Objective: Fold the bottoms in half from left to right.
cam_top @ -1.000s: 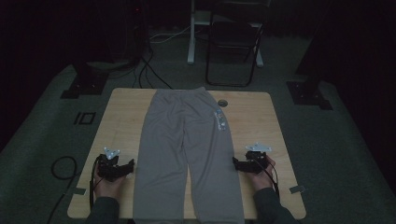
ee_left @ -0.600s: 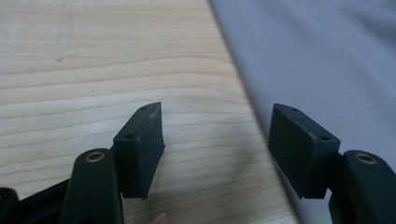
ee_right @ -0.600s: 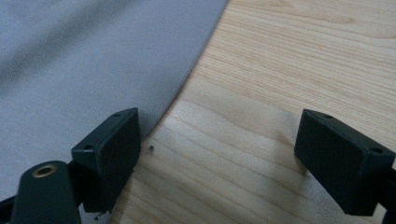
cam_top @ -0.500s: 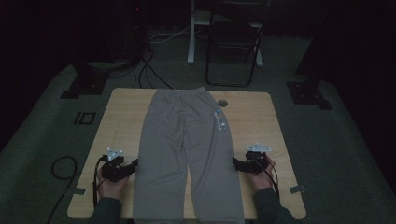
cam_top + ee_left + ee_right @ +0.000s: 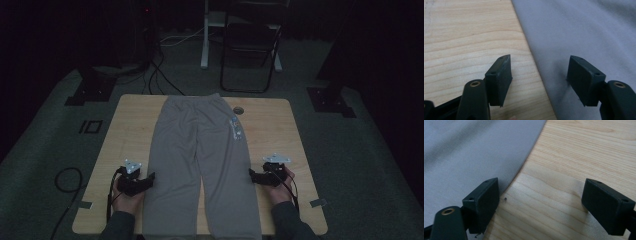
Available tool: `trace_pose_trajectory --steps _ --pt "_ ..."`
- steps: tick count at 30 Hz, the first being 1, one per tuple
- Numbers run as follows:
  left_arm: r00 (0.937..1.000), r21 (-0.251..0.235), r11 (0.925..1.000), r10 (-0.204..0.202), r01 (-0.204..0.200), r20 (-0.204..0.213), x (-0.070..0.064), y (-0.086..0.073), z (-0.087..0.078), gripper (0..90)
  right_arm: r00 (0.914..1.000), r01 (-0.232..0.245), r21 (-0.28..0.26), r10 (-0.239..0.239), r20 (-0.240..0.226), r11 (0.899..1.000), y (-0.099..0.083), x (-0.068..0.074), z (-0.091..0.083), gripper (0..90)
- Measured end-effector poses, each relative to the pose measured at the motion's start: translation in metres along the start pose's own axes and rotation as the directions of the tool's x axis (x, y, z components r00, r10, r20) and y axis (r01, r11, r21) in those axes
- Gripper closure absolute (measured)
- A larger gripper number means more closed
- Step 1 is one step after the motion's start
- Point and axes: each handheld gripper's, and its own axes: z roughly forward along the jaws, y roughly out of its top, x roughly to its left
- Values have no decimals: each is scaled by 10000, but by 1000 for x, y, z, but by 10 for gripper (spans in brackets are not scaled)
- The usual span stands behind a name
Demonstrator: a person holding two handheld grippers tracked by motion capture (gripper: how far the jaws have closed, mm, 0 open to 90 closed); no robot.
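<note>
Grey trousers point(image 5: 205, 160) lie flat down the middle of the wooden table point(image 5: 130, 125), waistband at the far side, legs toward the person. A paper tag point(image 5: 235, 128) lies on the right hip. My left gripper point(image 5: 150, 178) is open at the outer edge of the left leg. In the left gripper view its jaws straddle the trousers' edge point(image 5: 534, 62), one over wood, one over cloth. My right gripper point(image 5: 252, 176) is open at the outer edge of the right leg. In the right gripper view one jaw sits at the cloth point(image 5: 474, 157) edge, the other over bare wood point(image 5: 574, 157).
A small round dark object point(image 5: 238, 109) sits near the table's far edge, right of the waistband. A chair point(image 5: 250, 45) and a white stand point(image 5: 206, 35) are on the floor beyond the table. Cables point(image 5: 65, 180) lie on the carpet at the left.
My left gripper has edged right, toward the left leg's edge. The right gripper and the trousers have stayed put.
</note>
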Motion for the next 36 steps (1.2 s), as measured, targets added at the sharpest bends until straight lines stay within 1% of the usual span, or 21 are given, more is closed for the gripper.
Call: trace_pose_trajectory --steps 3,5,8,10,11,12,13,16,19,22,23,24,25,26,27,28,29,32,33,35,36 --pt "10000 59 10000 28 -28 -25 -3 2 1 464 10000 68 4 -68 -44 10000 -1 2 -1 143" --pt "9999 45 10000 66 -66 92 -5 4 1 552 9999 105 4 -105 -87 9999 -2 5 -2 143" --pt "9987 130 9999 71 -77 506 -7 6 2 724 9997 192 -5 -192 -178 9998 -3 11 -3 142" --pt "9963 264 9996 -165 143 847 -5 8 2 845 9996 200 0 -200 -194 9998 -4 14 -4 143" --pt "9963 264 9996 -165 143 847 -5 8 2 881 9996 200 0 -200 -194 9998 -4 14 -4 143" --pt "9935 366 9986 -414 377 1061 -4 10 3 881 9994 267 -9 -267 -226 9996 -5 15 -5 142" --pt "9917 346 9983 -497 460 1182 -5 11 4 887 9992 293 -13 -293 -275 9996 -6 18 -6 142" --pt "9862 45 9990 -441 439 1599 -10 17 1 887 9990 315 -10 -315 -312 9995 -7 19 -7 142" --pt "9795 -292 9987 -360 426 1980 -19 29 -2 887 9977 479 -21 -479 -482 9989 -10 21 -10 141" --pt "9747 -579 9983 70 61 2234 -33 44 -4 887 9965 587 -14 -586 -598 9983 -12 19 -12 140" --pt "9722 -667 9978 203 -49 2331 -39 50 -4 887 9972 516 -13 -516 -541 9987 -14 15 -14 140" --pt "9701 -734 9973 264 -89 2411 -43 54 -4 887 9972 516 -13 -516 -541 9987 -14 15 -14 140" --pt "9668 -838 9962 443 -239 2515 -49 60 -3 887 9989 331 -6 -331 -338 9995 -15 8 -16 140" --pt "9638 -907 9955 519 -290 2614 -55 65 -3 887 9989 331 -6 -331 -338 9995 -15 8 -16 140" --pt "9590 -1011 9938 731 -469 2738 -65 72 -1 887 9999 80 -8 -80 -87 10000 -17 0 -18 141" --pt "9590 -1011 9938 731 -469 2738 -65 72 -1 887 9999 80 -8 -80 -87 10000 -17 0 -18 141" --pt "9545 -1078 9925 864 -576 2854 -72 76 0 887 9997 -157 -28 158 176 9999 -18 -7 -19 142" --pt "9445 -1193 9895 1146 -812 3077 -87 85 4 887 9991 -292 -39 293 303 9996 -19 -11 -20 145" --pt "9383 -1247 9880 1275 -915 3214 -96 90 7 887 9991 -289 -38 290 325 9996 -19 -11 -20 144" --pt "9383 -1247 9880 1275 -915 3214 -96 90 7 887 9990 -295 -32 296 332 9996 -19 -11 -19 144" --pt "9255 -1327 9839 1592 -1200 3436 -112 98 13 887 9989 -321 -23 322 345 9995 -19 -11 -19 144"
